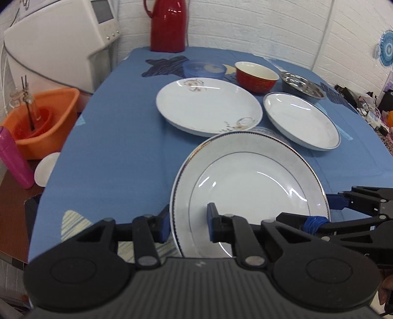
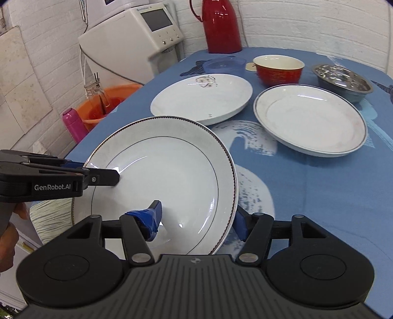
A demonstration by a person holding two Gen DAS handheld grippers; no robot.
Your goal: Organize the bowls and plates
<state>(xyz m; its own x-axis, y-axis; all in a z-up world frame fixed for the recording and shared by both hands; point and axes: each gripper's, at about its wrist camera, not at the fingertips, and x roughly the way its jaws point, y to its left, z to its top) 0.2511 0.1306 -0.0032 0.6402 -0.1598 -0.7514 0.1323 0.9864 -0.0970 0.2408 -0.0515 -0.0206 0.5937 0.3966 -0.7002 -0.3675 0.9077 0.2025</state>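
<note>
White plate [image 1: 250,181] straddled by both tongs [image 2: 196,220].

White brick wall [image 2: 294,22] behind a blue-clothed table [image 1: 118,147]; a white appliance [image 2: 137,36] stands at its left.

Left wrist view sits low behind the left claw [image 1: 188,227], looking forward over the blue-clothed bench [image 1: 118,137] toward the white brick wall [image 1: 258,22]. Right wrist view rides behind the right claw [image 2: 197,220], angled a touch leftward, same close range. Both share the gold-rimmed white plate [image 1: 253,181] right up front, each catching the other claw entering from the side, plus the tall red thermos jug [image 2: 221,27] far back.
</note>
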